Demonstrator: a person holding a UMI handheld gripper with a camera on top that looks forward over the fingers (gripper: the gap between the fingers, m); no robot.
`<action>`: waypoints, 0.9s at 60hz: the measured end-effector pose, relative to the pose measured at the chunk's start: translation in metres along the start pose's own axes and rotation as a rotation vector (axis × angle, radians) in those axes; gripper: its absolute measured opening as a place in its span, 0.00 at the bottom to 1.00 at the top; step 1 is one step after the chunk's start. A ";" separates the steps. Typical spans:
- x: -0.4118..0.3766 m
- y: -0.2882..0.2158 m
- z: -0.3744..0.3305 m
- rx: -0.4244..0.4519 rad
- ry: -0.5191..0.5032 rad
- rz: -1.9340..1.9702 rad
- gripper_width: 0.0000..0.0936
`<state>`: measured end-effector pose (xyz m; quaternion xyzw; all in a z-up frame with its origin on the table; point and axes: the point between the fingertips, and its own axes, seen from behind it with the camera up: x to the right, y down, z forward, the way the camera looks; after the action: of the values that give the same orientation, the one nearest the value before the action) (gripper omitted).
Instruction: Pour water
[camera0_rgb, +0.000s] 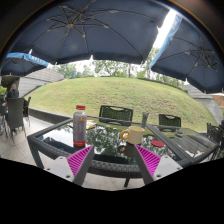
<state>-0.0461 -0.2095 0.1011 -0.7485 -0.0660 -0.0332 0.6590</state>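
Garden patio: umbrellas (95, 28), lawn (110, 95)

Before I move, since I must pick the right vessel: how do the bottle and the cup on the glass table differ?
The bottle is tall and slim with a red cap and reddish band; the cup is short, wide and yellowish. The bottle stands beyond the left finger of the open tongs, the cup nearer the right. Both stand upright on the glass table.

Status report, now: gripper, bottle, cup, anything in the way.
Gripper open, holding nothing. Bottle upright on glass table, beyond the left finger, untouched. Cup ahead, right of bottle. Nothing seen blocking the approach.
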 end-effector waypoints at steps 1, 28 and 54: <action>0.001 0.000 0.000 0.000 0.004 0.005 0.90; -0.029 0.006 0.062 -0.048 -0.107 0.065 0.91; -0.161 -0.044 0.199 -0.015 -0.237 0.122 0.90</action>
<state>-0.2191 -0.0154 0.0963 -0.7548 -0.0975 0.0953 0.6416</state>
